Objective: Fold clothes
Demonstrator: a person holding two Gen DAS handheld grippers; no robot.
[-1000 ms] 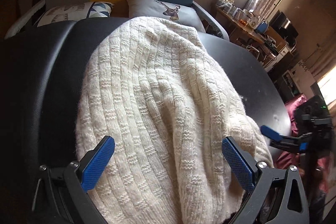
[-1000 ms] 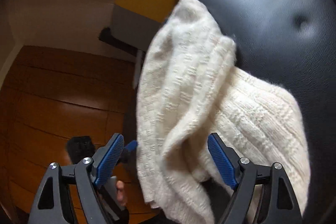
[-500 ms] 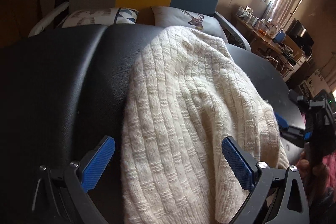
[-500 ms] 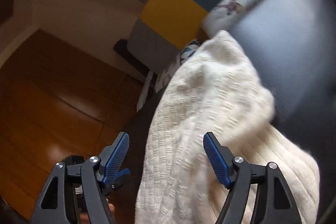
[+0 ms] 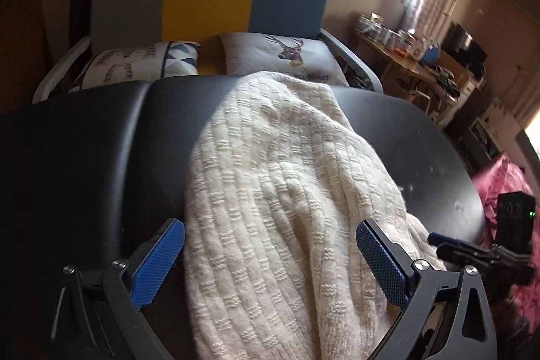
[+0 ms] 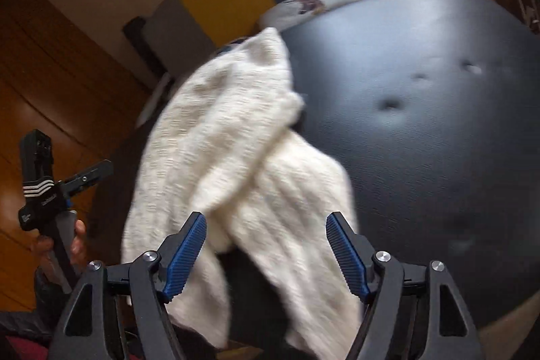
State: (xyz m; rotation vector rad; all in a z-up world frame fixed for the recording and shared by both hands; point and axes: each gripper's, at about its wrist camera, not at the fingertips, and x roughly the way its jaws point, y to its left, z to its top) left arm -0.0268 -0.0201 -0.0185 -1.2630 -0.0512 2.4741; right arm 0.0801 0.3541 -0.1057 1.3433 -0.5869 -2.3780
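Black padded leather surface (image 5: 84,157) carried a cream ribbed knit sweater (image 5: 276,208); left gripper (image 5: 270,255) and right gripper (image 6: 266,245) hovered near it, jaws apart, holding nothing.

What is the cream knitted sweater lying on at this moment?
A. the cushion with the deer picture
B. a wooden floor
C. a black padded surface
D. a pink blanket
C: the sweater is spread over the black padded surface, which shows on both sides of it; the deer cushion sits behind it.
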